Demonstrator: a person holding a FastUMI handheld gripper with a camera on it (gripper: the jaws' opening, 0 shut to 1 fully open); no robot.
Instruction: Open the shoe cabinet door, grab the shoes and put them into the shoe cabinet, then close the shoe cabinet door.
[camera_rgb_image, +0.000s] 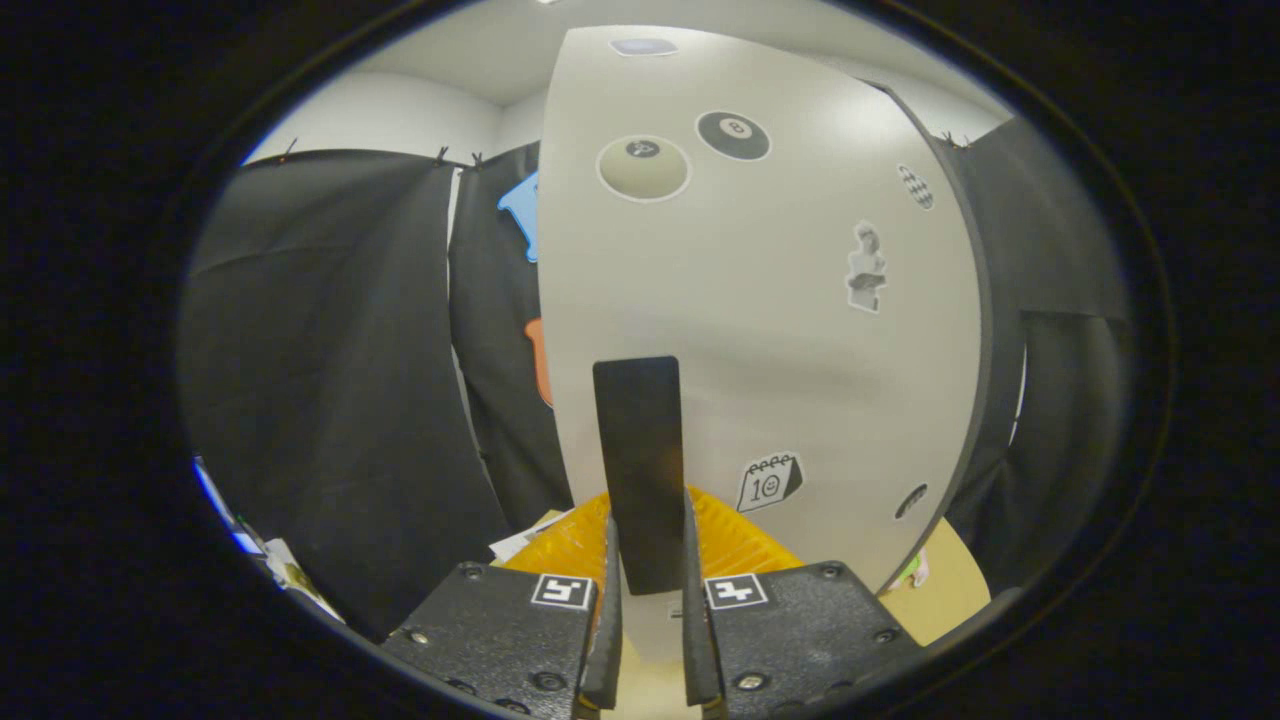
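Your gripper (648, 590) is two blocky matte-black housings studded with dark round screws, each wearing a white square tag with a black pattern on its top inner corner, tapering inward to thin black fingers (606, 640).

The one camera rides on the hand-held gripper (648, 560) and looks forward along its two black fingers (606, 610), tilted somewhat upward, it seems, since ceiling shows above. It sits very close to the white, sticker-dotted cabinet door (800, 330), whose flat black rectangular handle (640, 470) stands between the fingertips, nearly dead ahead.
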